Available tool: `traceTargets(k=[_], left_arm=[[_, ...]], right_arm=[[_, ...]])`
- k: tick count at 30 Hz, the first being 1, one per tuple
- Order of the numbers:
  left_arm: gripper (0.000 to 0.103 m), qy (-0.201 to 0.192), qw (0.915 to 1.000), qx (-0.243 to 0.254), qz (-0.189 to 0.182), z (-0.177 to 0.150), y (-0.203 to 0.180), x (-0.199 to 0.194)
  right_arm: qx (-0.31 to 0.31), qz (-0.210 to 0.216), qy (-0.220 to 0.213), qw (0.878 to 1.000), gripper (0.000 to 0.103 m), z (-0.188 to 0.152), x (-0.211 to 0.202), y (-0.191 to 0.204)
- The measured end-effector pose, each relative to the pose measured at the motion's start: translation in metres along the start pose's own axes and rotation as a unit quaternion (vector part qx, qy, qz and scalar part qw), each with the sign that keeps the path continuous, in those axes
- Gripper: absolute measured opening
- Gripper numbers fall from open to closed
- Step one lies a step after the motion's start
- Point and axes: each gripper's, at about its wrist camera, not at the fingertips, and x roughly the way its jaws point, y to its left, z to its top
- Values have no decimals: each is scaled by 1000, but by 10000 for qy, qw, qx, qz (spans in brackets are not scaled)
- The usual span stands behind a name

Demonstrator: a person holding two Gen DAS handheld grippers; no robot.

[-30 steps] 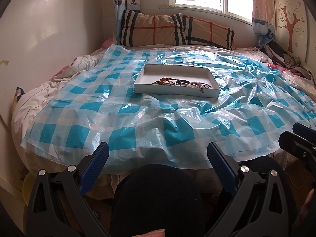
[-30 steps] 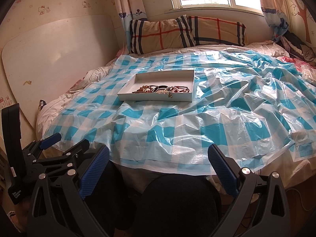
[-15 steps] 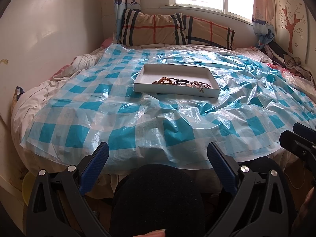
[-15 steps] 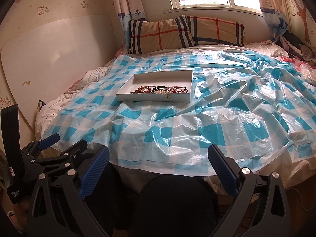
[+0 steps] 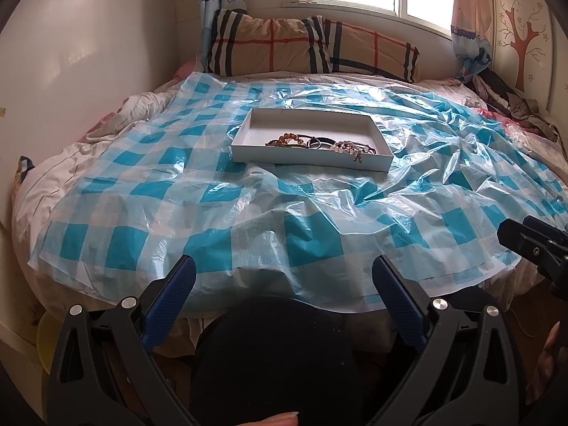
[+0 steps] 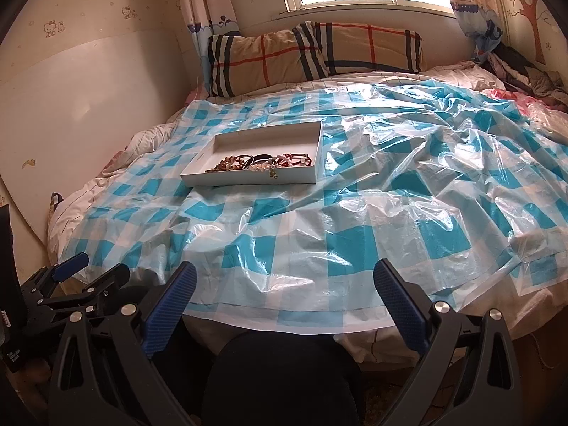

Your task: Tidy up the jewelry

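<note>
Toward twelve o'clock from both of my grippers, well apart from them, the shallow white cardboard tray [image 5: 245, 154] sits on the blue-and-white checked plastic sheet [image 5: 220, 191] that covers the bed. Along its near side lies the tangle of jewelry — amber-brown bead bracelets [image 5: 287, 141] at the left, dark loops in the middle, a pale pink bead bracelet [image 5: 349, 148] at the right, with a small charm hanging over the front wall. The far half of the tray looks bare.

I judge this to be the very start of the job: nothing is held, nothing is lifted out, and both tools are back at the foot of the bed over a black rounded shape that I cannot identify. The next move calls for a long reach forward over the crinkled sheet to the tray, then a narrowing of one tool's jaws around a single strand. The pieces overlap, so I would expect one to drag its neighbours, and the thin tray may slide on the slick plastic; the other tool could steady the tray's wall.

My left gripper [image 5: 284, 284] points level at the tray with its jaws spread wide and empty. My right gripper [image 6: 284, 284] is likewise wide and empty, with the tray at about eleven o'clock. In the right view the left tool shows at eight o'clock — low, just beside mine.
</note>
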Motion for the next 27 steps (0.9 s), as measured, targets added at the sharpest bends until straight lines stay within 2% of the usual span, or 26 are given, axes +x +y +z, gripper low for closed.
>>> traceTargets(k=[16,19,21,23,27], left_arm=[[96,-84,9999,-41,108,5,2,-5],[96,-37,9999,-73,71,7,3,-6],[96,27,9993,-297,-213,8,8,-6],[96,-197,9989,-342,-245,7,11,-13],[96,-363,9992,-18,-152,10,2,-23]], right_arm=[[-59,20,-4,10000,96,5,0,6],[-73,33,4,10000,96,5,-1,7],[-90,49,15,9999,96,5,-2,10],[-120,83,22,9999,96,5,-3,13],[-246,125,6,9996,96,4,-5,21]])
